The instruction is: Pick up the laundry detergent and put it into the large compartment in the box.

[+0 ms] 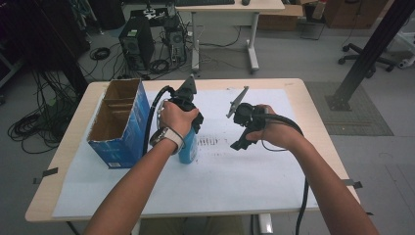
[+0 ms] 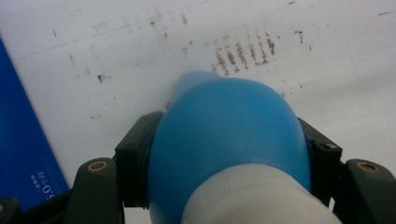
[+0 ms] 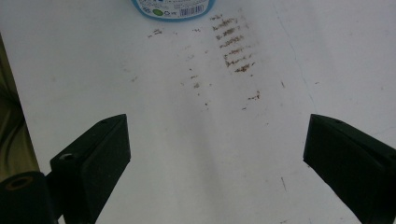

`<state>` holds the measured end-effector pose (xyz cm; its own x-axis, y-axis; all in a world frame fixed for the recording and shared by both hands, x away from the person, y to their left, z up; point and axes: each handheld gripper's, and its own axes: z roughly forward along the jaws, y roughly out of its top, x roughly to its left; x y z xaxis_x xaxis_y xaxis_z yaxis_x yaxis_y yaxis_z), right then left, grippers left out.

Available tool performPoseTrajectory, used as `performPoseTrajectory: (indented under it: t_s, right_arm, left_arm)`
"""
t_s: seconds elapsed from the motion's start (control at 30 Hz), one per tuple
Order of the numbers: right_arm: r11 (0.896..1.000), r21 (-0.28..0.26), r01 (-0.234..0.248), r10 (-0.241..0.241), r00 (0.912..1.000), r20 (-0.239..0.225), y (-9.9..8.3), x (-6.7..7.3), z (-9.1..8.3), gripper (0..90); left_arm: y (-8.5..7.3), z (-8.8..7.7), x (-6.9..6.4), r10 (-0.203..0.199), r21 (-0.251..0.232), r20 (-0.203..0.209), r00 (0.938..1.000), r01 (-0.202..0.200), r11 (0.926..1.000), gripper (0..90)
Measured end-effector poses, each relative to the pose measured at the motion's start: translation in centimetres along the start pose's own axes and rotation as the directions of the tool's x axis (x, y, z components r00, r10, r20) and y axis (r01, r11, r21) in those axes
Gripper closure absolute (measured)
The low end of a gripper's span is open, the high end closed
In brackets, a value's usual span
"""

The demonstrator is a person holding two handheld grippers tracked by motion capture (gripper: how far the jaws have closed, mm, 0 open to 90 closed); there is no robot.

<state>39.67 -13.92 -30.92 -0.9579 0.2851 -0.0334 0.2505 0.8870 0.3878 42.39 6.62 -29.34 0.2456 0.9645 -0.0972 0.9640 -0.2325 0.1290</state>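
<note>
Table [image 1: 293,93] w/ a white paper sheet [image 1: 235,181] over most of it, open blue cardboard box [image 1: 120,122] on the left side. Just right of the box stands the blue bottle [image 1: 188,149], upright on the sheet, next to some brownish smudge marks [image 1: 209,142].

Left gripper [image 2: 224,154] is clamped on the bottle, 1 jaw on each side of its rounded blue shoulder, just below the white cap [image 2: 252,196]. Right gripper [image 3: 215,154] is off to the side over bare paper, jaws wide apart, nothing in them; from its view the bottle's label end [image 3: 173,8] sits at the top edge.

Handling, imo: looks like smooth plastic, so slick-ish and prob squeezes in a bit under the pads. Can't tell how full it is, so weight is a guess; if there's liquid it'll be bottom heavy and slosh. Shoulder curves, so the pads could ride up toward the cap. Lower on the straight body would be a safer hold, tbh. Keep it upright when lifting.
</note>
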Motion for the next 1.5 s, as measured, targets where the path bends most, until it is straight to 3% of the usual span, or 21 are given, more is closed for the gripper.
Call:
performPoseTrajectory:
  t_s: [0.9, 1.5]
  right_arm:
    - [1.0, -0.01, -0.005, 0.005, 1.0, 0.001, -0.4, 0.1, -0.1, 7.4]
    - [1.0, -0.013, -0.005, 0.005, 1.0, 0.007, -0.4, 0.2, -0.3, 7.4]
  left_arm:
    - [0.1, -0.4, 0.1, 0.018, -0.002, -0.013, 0.9998, -0.018, 0.9998, 37.3]
    - [0.0, -2.9, 0.6, 0.02, -0.035, -0.029, 0.9994, -0.021, 0.9992, 37.3]
